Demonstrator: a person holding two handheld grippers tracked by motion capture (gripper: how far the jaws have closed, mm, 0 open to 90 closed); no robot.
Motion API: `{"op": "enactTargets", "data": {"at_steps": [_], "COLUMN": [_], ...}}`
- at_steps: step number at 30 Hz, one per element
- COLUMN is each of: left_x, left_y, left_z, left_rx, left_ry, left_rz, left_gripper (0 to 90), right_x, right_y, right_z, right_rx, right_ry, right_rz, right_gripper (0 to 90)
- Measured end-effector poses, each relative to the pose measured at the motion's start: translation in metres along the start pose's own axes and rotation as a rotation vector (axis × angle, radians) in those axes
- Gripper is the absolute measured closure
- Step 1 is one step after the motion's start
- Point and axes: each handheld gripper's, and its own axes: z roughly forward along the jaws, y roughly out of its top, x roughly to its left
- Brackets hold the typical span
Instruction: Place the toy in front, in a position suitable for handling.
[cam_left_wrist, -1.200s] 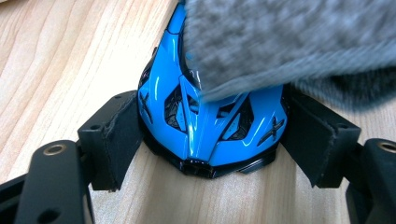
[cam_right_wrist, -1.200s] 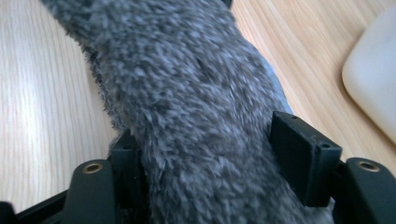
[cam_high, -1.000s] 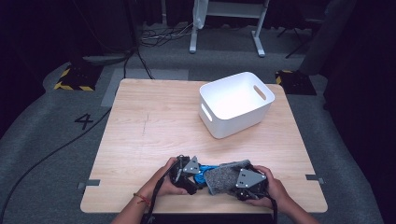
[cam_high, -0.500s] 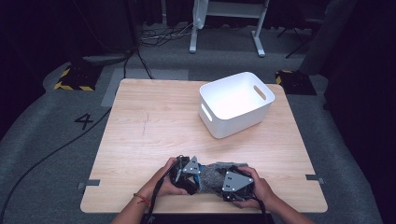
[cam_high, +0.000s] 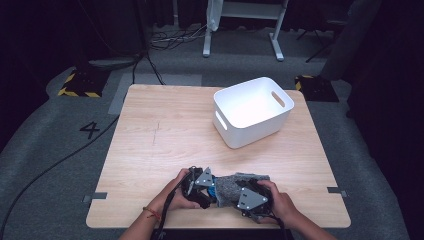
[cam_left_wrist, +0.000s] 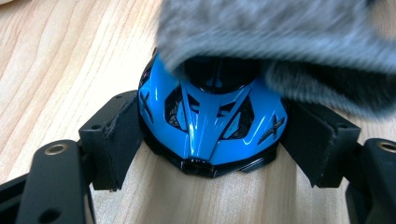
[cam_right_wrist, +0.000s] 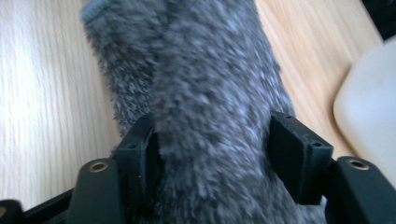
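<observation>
A blue toy car (cam_left_wrist: 212, 116) stands on the wooden table (cam_high: 165, 125) near its front edge, and my left gripper (cam_left_wrist: 212, 140) is shut on its two sides. A grey fuzzy cloth (cam_left_wrist: 280, 37) covers the far end of the car (cam_high: 212, 191). In the high view the cloth (cam_high: 235, 184) stretches right from my left gripper (cam_high: 209, 187) to my right gripper (cam_high: 244, 192). My right gripper (cam_right_wrist: 212, 144) straddles the cloth (cam_right_wrist: 210, 93). Its jaws have just been opening: the fur brushes the pads but is not squeezed.
A white bin (cam_high: 252, 110) with handle slots stands at the back right of the table, and its rounded corner (cam_right_wrist: 373, 107) shows in the right gripper view. A person's hands hold both grippers at the front edge. Cables and a stand lie on the floor beyond the table.
My right gripper has shifted a little left toward the left one, and the grey cloth between them has bunched shorter. The left gripper and the car have stayed put.
</observation>
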Motion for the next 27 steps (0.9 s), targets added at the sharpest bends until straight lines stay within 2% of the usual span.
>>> {"op": "enactTargets", "data": {"at_steps": [3, 5, 7, 9, 12, 17, 20, 23, 25, 27], "left_x": [0.0, 0.0, 0.0, 0.0, 0.0, 0.0, 0.0, -0.001, -0.001, -0.001], "left_y": [0.0, 0.0, 0.0, 0.0, 0.0, -0.001, -0.001, -0.001, -0.001, -0.001], "left_z": [0.0, 0.0, 0.0, 0.0, 0.0, -0.001, -0.001, -0.001, -0.001, -0.001], "left_rx": [0.001, 0.0, 0.0, 0.001, -0.001, 0.0, 0.0, 0.0, -0.001, -0.002], "left_ry": [0.0, 0.0, 0.0, 0.0, 0.003, 0.004, 0.004, 0.006, 0.008, 0.009], "left_rz": [0.001, 0.003, 0.003, 0.001, 0.001, 0.002, 0.002, 0.002, 0.001, -0.004], "left_gripper": [24.0, 24.1, 24.2, 24.2, 24.3, 24.3, 24.3, 24.3, 24.3, 24.2], "right_x": [-0.005, -0.008, -0.013, -0.018, -0.026, -0.037, -0.049, -0.068, -0.08, -0.09], "right_y": [-0.011, -0.018, -0.026, -0.033, -0.042, -0.053, -0.054, -0.049, -0.042, -0.031], "right_z": [-0.007, -0.011, -0.018, -0.027, -0.039, -0.049, -0.055, -0.058, -0.053, -0.039], "right_rx": [0.019, 0.013, -0.008, -0.028, -0.037, -0.037, -0.066, -0.099, -0.112, -0.107], "right_ry": [0.008, 0.017, 0.031, 0.066, 0.108, 0.148, 0.139, 0.116, 0.109, 0.124], "right_rz": [0.02, 0.035, 0.061, 0.082, 0.117, 0.166, 0.197, 0.231, 0.234, 0.22], "right_gripper": [36.9, 40.7, 45.9, 56.9, 68.7, 75.2, 75.5, 75.5, 75.4, 75.3]}}
